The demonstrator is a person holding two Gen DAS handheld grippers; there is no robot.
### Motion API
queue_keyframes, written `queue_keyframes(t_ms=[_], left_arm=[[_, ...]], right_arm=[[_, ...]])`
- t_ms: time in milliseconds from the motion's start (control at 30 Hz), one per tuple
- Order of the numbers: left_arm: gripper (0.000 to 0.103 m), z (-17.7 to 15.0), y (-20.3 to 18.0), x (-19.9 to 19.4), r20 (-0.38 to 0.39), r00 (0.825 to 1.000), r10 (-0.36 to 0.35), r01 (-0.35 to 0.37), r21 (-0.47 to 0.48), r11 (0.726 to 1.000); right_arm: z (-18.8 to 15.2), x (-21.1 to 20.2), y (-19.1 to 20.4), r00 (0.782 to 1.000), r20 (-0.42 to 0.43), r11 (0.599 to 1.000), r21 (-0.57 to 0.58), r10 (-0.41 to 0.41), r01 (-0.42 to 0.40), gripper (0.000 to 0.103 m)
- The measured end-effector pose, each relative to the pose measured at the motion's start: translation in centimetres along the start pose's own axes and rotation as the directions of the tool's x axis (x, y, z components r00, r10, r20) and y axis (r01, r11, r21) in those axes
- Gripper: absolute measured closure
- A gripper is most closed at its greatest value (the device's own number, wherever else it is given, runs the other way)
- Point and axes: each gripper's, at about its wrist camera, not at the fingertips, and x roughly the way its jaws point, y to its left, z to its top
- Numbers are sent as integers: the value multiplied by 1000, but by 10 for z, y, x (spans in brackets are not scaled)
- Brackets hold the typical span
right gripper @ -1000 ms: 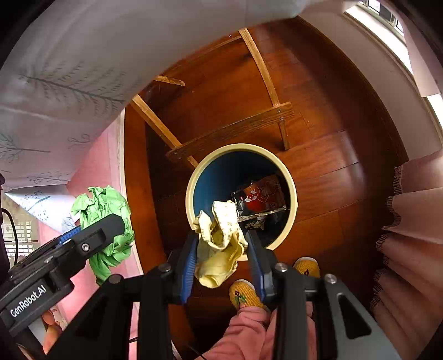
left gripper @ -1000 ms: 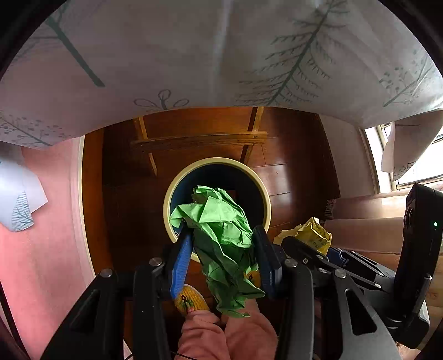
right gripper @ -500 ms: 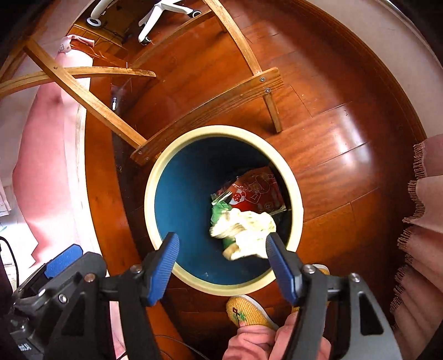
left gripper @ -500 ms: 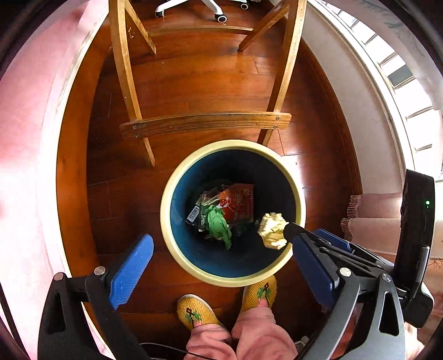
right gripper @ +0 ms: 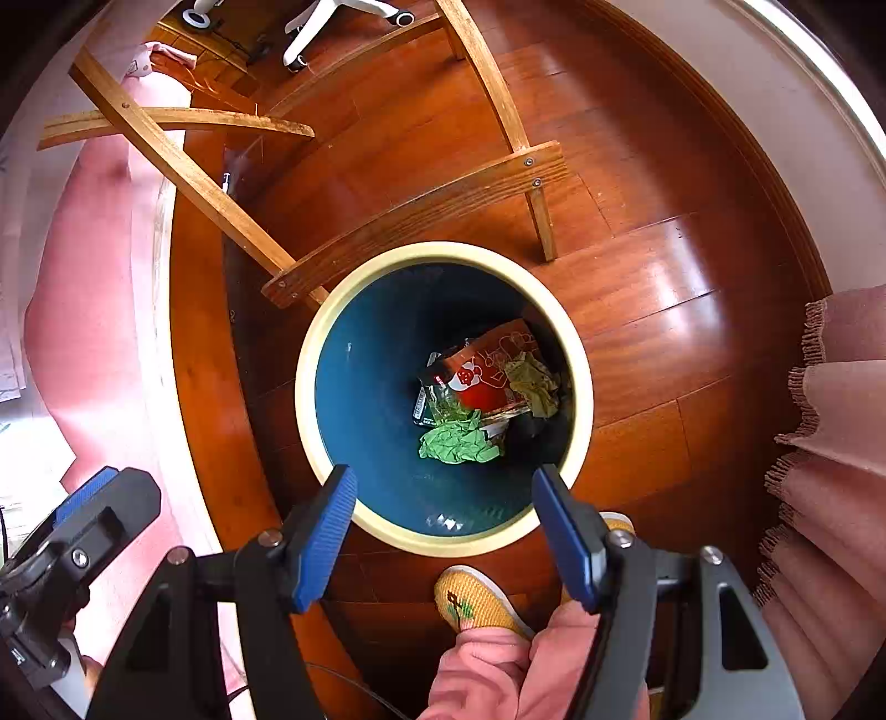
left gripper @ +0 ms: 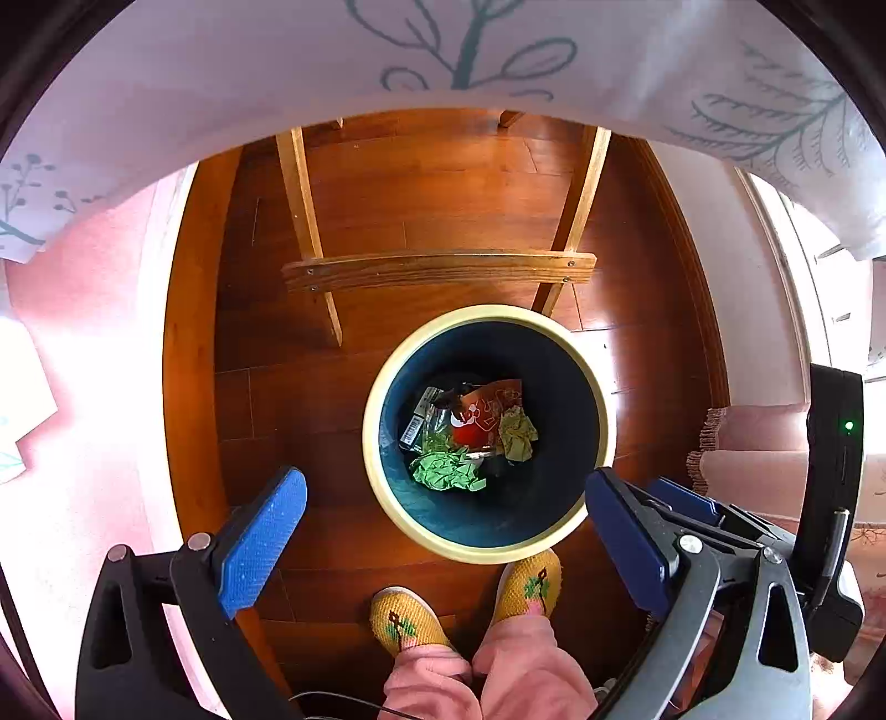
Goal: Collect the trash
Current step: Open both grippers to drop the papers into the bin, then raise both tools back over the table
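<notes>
A round bin (left gripper: 487, 545) (right gripper: 310, 354) with a cream rim and blue inside stands on the wooden floor below both grippers. At its bottom lie a crumpled green paper (left gripper: 447, 471) (right gripper: 457, 440), a crumpled yellow paper (left gripper: 518, 433) (right gripper: 534, 382) and a red snack wrapper (left gripper: 479, 415) (right gripper: 487, 376). My left gripper (left gripper: 443, 507) hangs over the bin, open wide, nothing between its blue pads. My right gripper (right gripper: 443, 493) is also open and empty above the bin's near rim. The right gripper's body (left gripper: 775, 531) shows at the right of the left wrist view.
A wooden chair's legs and crossbar (left gripper: 437, 268) (right gripper: 415, 216) stand just behind the bin. A white leaf-print cloth (left gripper: 443, 50) hangs overhead. The person's yellow slippers (left gripper: 407, 623) (right gripper: 476, 601) stand at the bin's near side. Pink fabric (right gripper: 830, 443) hangs at the right.
Both grippers opened. The green paper fell from the left one and the yellow paper from the right one, and both now lie in the bin. Both hands have sunk.
</notes>
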Motion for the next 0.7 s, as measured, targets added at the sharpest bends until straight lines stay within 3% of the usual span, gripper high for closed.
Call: queue_keyframes(t_ms=[367,700], left_arm=[[3,3,6,-76,40,999,-28,28,0,1000],[3,-4,7,-208,162,984,-71,64,43,997]], right_arm=[[-4,-63,28,999,47,1000,-14,-11,12,36],[-18,-181,64,987,159,997,-70,-1,13,37]])
